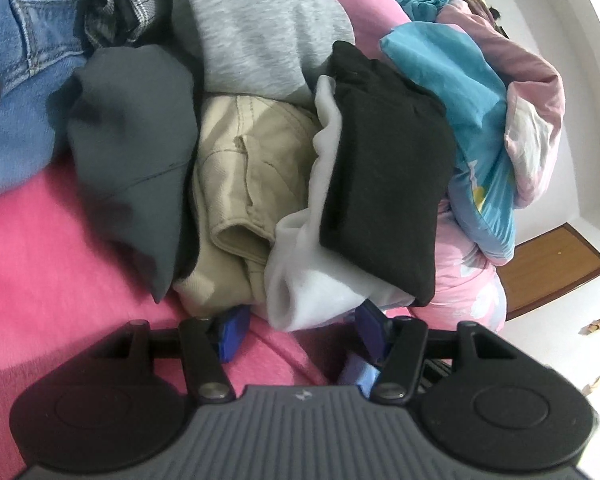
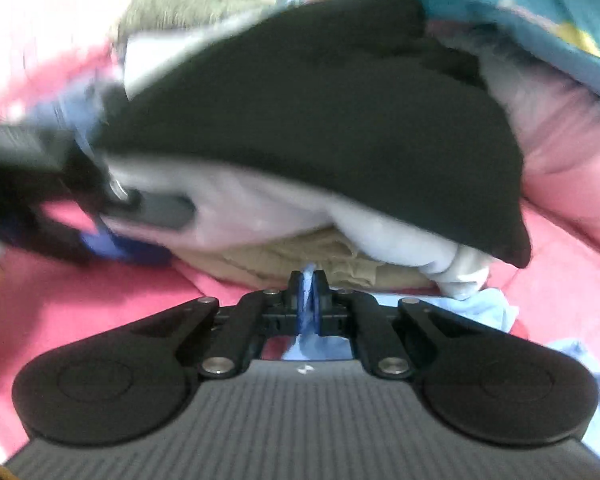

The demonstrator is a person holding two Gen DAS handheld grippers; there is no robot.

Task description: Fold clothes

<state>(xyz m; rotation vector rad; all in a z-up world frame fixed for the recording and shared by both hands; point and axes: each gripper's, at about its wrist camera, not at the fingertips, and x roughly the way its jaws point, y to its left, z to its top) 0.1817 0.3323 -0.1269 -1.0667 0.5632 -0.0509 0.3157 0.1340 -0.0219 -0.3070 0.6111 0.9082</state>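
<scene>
Right now my right tongs [image 2: 309, 280] are clamped on a fold of light blue cloth [image 2: 485, 305] at the near edge of the clothes pile [image 1: 260, 128] on the pink bed cover [image 1: 52, 248]. My left tongs [image 1: 300, 320] stand open around the white garment [image 1: 300, 296], pads not pressing. I judge the blue piece should come out low and slow, so the black garment [image 1: 384, 168] and beige trousers [image 1: 244, 168] above don't tumble. Most of the blue cloth is buried, and the right view is blurred.
</scene>
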